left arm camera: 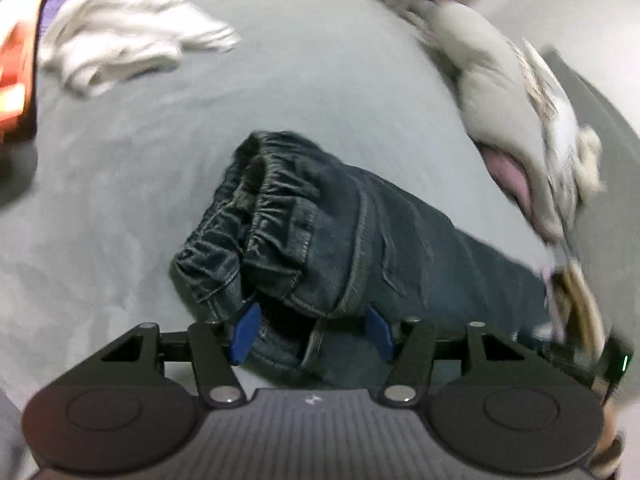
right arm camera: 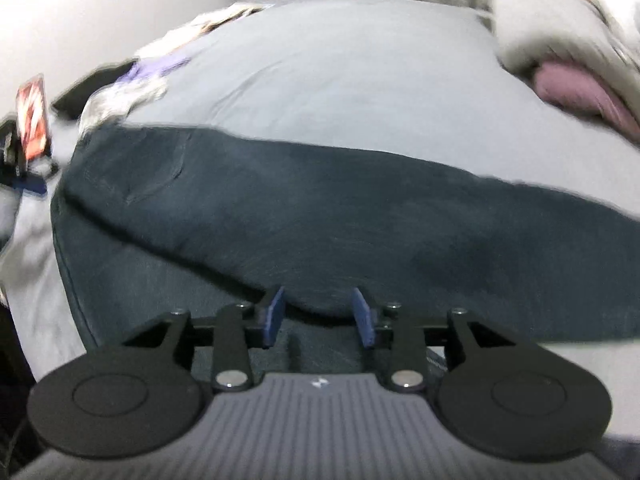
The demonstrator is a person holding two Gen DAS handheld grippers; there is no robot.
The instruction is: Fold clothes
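The jeans (left arm camera: pixel 320 232) lie across the middle of the grey bed (left arm camera: pixel 320 80). The left gripper (left arm camera: pixel 312 330) has its jaws spread wide around the bunched waistband. The right gripper (right arm camera: pixel 320 316) is likewise spread, its blue pads (right arm camera: pixel 274 316) astride a fold of denim leg (right arm camera: pixel 320 216).

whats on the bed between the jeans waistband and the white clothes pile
Nothing: in the left wrist view, only bare grey bedsheet lies between the jeans waistband and the white clothes pile.
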